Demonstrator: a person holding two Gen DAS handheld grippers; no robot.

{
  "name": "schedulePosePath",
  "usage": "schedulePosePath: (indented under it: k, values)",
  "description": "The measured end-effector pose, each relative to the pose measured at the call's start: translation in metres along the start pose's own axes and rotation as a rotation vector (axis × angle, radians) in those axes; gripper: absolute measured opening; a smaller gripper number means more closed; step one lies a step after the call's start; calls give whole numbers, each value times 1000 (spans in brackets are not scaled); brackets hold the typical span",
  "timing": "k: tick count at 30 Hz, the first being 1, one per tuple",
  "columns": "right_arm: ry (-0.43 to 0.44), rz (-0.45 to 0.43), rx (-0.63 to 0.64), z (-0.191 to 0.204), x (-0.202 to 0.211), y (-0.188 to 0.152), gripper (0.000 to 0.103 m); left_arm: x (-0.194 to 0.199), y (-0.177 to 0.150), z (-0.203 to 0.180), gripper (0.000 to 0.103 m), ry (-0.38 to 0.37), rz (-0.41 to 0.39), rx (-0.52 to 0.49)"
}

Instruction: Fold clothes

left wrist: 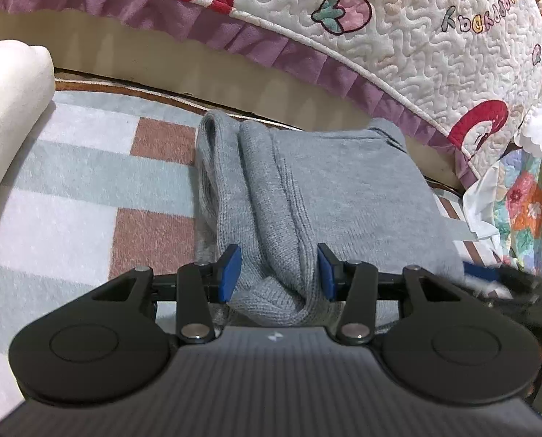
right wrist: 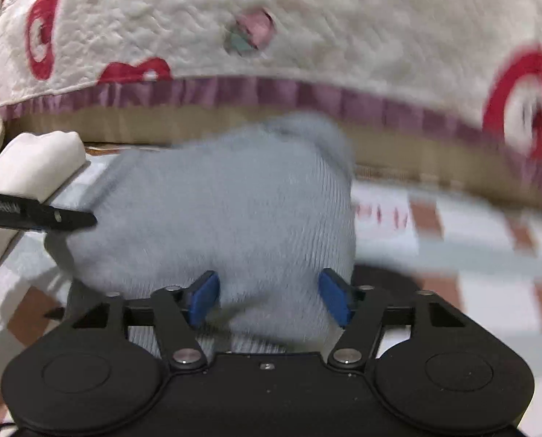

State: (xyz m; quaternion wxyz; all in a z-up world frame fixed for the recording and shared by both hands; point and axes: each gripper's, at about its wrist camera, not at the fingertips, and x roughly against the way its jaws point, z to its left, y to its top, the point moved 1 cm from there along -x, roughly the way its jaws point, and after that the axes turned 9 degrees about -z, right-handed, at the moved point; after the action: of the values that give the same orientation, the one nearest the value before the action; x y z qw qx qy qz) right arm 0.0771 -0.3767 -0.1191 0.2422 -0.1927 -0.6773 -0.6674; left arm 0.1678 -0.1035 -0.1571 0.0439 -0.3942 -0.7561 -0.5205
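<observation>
Knit grey sweater (left wrist: 329, 189), soft and ribbed, lies folded on a checked fleecy blanket (left wrist: 88, 189) of pale blue, white and brown. Behind the sweater we see a quilted cream cover (left wrist: 435, 36) with a purple frill. Our left gripper (left wrist: 278, 273) and right gripper (right wrist: 271, 298) gape around sweater folds, unclenched.

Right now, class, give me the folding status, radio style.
Left gripper open, fingers astride a sweater fold. Right gripper open around the sweater's edge. Sweater folded on the checked blanket. Nothing in the way.
</observation>
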Motion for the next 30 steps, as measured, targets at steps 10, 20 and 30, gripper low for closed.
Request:
schedulePosePath:
  k: [10, 20, 30]
  values:
    - [7, 73, -80, -18, -5, -12, 69, -3, -4, 3, 45, -8, 1, 2]
    - [279, 33, -587, -92, 29, -10, 70, 9, 14, 21, 44, -66, -2, 124]
    - [257, 118, -604, -109, -22, 23, 71, 6, 11, 26, 63, -61, 30, 174]
